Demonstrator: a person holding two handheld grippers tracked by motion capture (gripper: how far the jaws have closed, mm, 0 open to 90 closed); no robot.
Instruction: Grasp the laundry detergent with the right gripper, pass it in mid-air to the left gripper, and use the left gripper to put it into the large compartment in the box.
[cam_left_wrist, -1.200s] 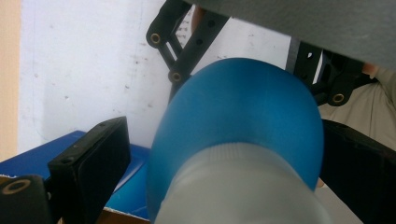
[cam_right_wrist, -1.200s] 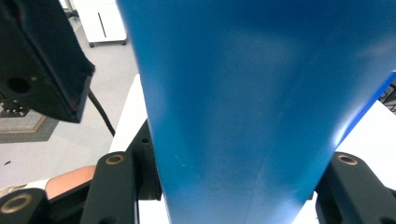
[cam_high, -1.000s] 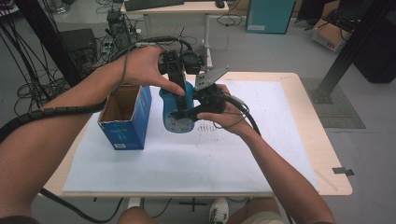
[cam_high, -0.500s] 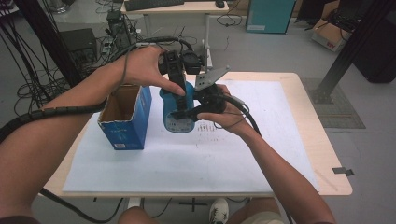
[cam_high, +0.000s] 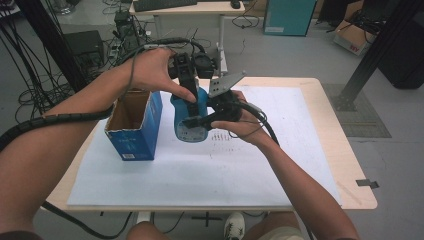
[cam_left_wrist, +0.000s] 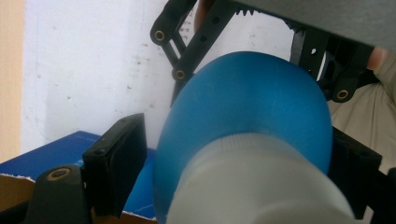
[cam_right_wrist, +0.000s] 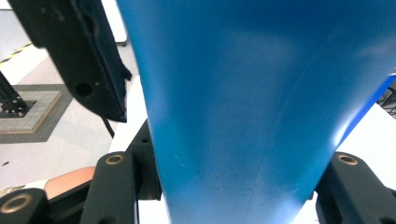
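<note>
Change: left tool (cam_high: 186, 97) has just been closing its jaws around the white cap end of the blue bottle (cam_high: 192, 117); a second ago they stood wide above it, and neither hand has shifted place since.

Left tool: jaws on either side of the bottle's top. In the left gripper view the left pad (cam_left_wrist: 116, 163) stands just clear of the blue wall, with a sliver of light between; the other pad sits against the bottle's far side (hard to see past the cap). So the jaws are around the bottle but not yet pinching it.

Right tool: (cam_high: 200, 120) clamped on the bottle's body from the side. In the right gripper view the blue wall (cam_right_wrist: 261, 107) runs up between its two jaws, pressed at both.

Bottle: held above the white sheet (cam_high: 200, 170) on the counter (cam_high: 350, 165), roughly upright, just beside the open blue box (cam_high: 135, 127) and outside it.

Box: upright on the sheet, flaps open, nothing visible inside from the high view.

Meaning: the bottle looks to be passing into a two-handed hold. Once the left tool bites on the cap, either a twist of the cap or a handover toward the box becomes possible (which of the two I cannot tell).

Risk: the smooth, tapering wall could slip if the right tool lets go before the left has closed fully.
</note>
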